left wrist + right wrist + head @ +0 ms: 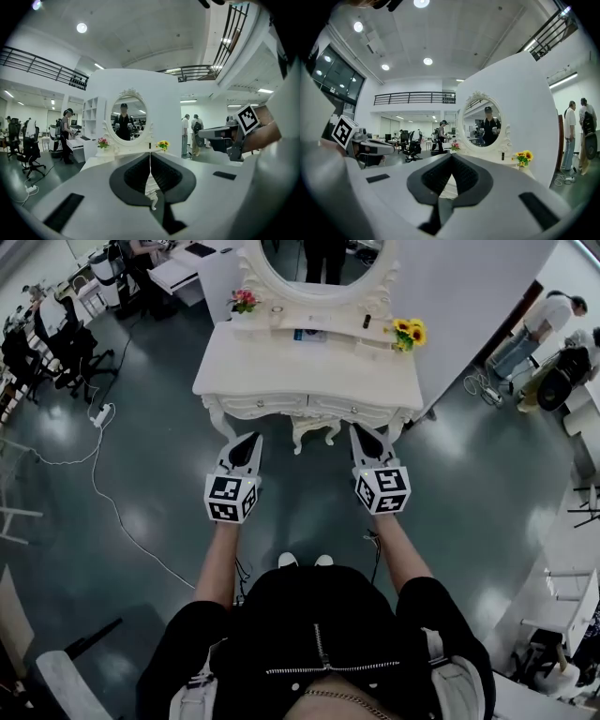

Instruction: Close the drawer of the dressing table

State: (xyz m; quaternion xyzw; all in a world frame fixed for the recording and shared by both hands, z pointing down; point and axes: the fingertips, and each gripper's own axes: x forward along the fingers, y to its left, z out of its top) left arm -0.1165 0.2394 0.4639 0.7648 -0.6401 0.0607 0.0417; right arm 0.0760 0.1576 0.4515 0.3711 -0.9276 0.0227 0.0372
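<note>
The left hand-held gripper (247, 439) has its jaws pressed together with nothing between them; its own view shows the two dark pads meeting in a thin seam (150, 157). The right hand-held gripper (364, 433) is likewise closed and empty, its pads touching at the tips (451, 158). Both are held out roughly level, side by side and apart, over the grey floor (141, 474), and both point toward 12 o'clock at the white dressing table (311, 424). The table stands near, just ahead of the jaw tips, but neither hand-held gripper touches it. Two drawer fronts sit under the front edge of the worktop (309, 367). The left drawer (262, 406) is at about 12 o'clock from the left hand-held gripper, and the right drawer (354, 411) at about 12 o'clock from the right one. Each front's long axis runs from 9 to 3 o'clock, square to the way the jaws point. From above, both fronts look close to flush, and I cannot tell which one is pulled out. The closing push should therefore be a straight shove toward 12 o'clock. Each hand is about equally near its own drawer. Further back, the oval mirror (319, 263) rises at 12 o'clock, with pink flowers (244, 299) at 10 o'clock and sunflowers (410, 331) at 2 o'clock on the worktop.
</note>
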